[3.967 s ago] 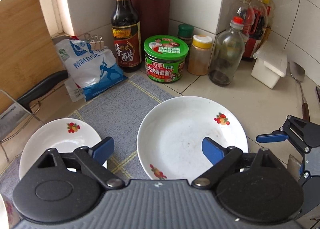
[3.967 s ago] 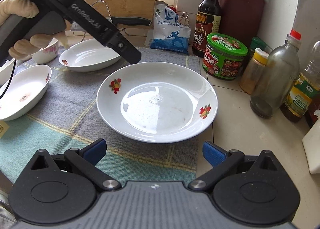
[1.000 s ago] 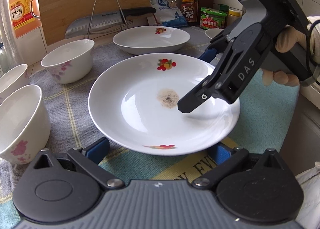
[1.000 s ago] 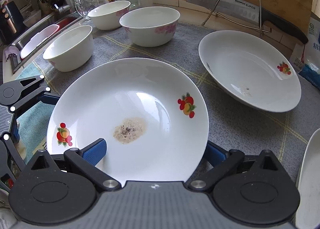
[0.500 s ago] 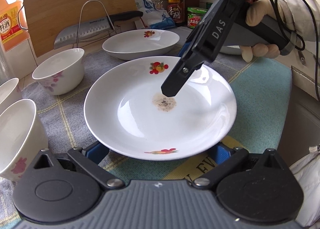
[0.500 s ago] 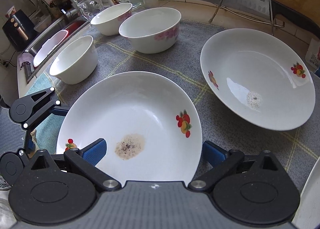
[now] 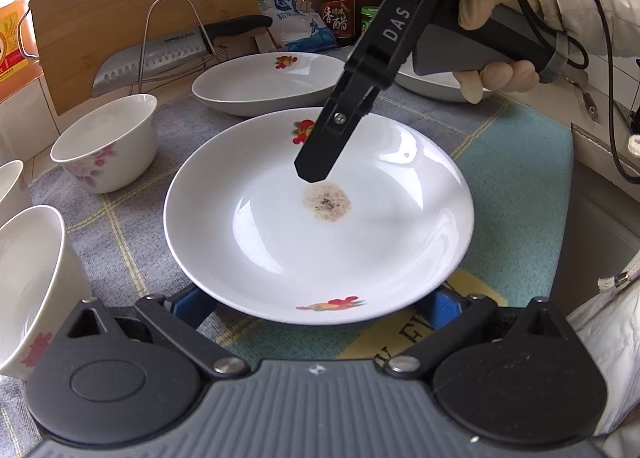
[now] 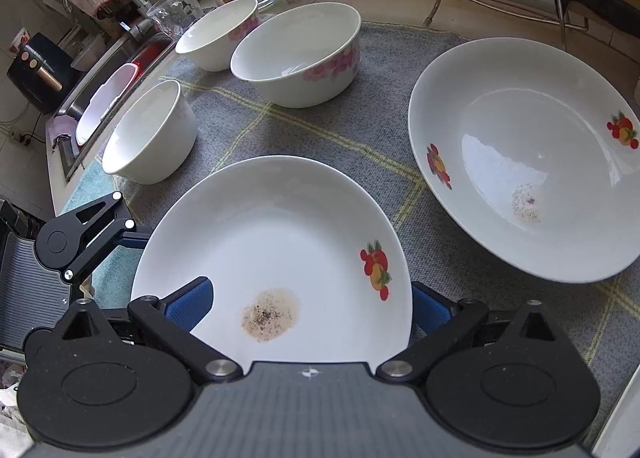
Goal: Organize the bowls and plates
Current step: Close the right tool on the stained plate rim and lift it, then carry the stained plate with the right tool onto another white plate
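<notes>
White dishes: three plates (image 7: 320, 250), three bowls (image 8: 298, 58).

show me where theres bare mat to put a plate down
Bare grey mat lies between the stained plate, the pink-flowered bowl and the second plate. The left side is crowded with bowls near the sink.

left gripper (image 7: 316, 302) jaws wide apart, right gripper (image 8: 310, 304) jaws likewise spread

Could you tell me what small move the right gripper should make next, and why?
Probably lower the right gripper and shut its jaws on the near plate rim: they stand open astride it, one pad above the stained well, and the left gripper is open too.
</notes>
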`<move>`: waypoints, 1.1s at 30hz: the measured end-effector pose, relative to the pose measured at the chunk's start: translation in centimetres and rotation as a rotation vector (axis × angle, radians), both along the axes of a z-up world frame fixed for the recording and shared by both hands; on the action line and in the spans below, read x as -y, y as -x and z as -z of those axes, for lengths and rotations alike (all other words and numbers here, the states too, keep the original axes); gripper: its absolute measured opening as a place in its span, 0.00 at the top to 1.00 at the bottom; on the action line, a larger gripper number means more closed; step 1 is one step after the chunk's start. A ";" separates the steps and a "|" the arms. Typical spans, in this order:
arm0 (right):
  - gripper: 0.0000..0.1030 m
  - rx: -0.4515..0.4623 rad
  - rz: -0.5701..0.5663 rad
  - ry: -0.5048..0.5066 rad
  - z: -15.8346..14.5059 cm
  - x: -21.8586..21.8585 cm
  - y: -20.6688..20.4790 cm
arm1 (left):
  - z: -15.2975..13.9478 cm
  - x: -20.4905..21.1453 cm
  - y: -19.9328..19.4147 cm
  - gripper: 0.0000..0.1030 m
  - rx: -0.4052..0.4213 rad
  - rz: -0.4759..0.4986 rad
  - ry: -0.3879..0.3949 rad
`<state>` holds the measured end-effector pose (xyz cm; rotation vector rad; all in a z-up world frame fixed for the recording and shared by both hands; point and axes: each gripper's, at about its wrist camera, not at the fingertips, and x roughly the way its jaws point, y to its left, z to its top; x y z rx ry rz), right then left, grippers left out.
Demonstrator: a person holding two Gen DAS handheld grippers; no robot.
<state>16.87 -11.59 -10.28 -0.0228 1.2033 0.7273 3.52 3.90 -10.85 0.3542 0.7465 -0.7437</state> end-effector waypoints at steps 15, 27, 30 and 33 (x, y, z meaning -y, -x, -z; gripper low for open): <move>0.00 -0.052 -0.013 -0.002 0.0 -0.4 -0.5 | 0.1 0.0 -0.2 0.00 -0.005 0.021 -0.003; 0.00 -0.049 -0.017 0.004 -0.1 -0.5 -0.4 | -0.1 0.3 -0.4 0.01 -0.016 0.030 -0.030; 0.00 -0.049 -0.017 -0.002 -0.2 -0.5 -0.3 | -0.2 0.4 -0.5 0.02 -0.019 0.032 -0.040; 0.00 -0.045 -0.018 -0.004 -0.4 -0.4 -0.2 | -0.5 0.5 -0.5 0.02 -0.019 0.034 -0.044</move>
